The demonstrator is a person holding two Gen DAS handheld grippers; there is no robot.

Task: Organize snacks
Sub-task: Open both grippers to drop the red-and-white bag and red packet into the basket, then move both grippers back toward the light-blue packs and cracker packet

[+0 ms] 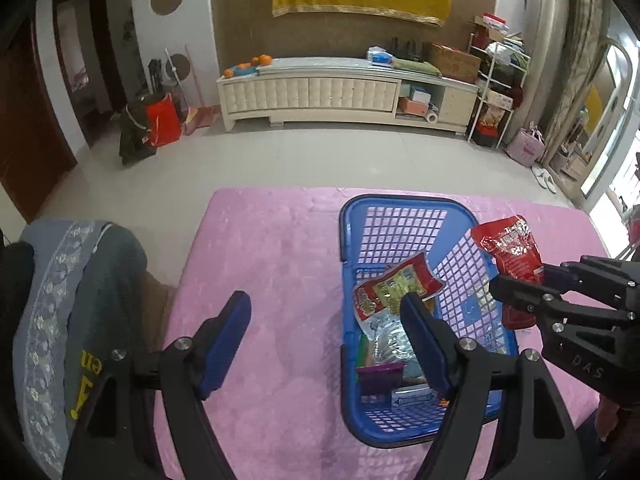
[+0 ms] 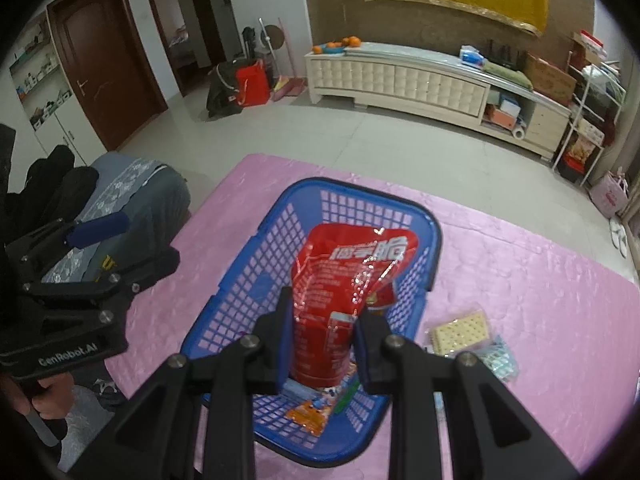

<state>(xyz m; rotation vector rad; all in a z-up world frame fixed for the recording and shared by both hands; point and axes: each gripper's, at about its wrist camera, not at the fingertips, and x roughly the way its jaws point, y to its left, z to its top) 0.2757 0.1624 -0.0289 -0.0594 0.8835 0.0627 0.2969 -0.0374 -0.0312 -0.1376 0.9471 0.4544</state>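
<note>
While I look down my right gripper [image 2: 322,340], its pads are clamped tight on a red snack bag [image 2: 344,280], held upright over the blue basket [image 2: 434,236]. My left gripper [image 1: 326,340] stands wide with nothing between its fingers, hanging over the pink cloth [image 1: 260,260] and the basket's left wall. Inside the basket lie a red-and-yellow packet [image 1: 394,286], a silvery packet [image 1: 390,340] and a purple packet [image 1: 378,376]. Just right of the basket on the cloth sit a cracker pack [image 2: 462,330] and a pale blue packet [image 2: 498,360]. Beyond, across the tiled floor, a white cabinet [image 2: 400,76] lines the wall.
</note>
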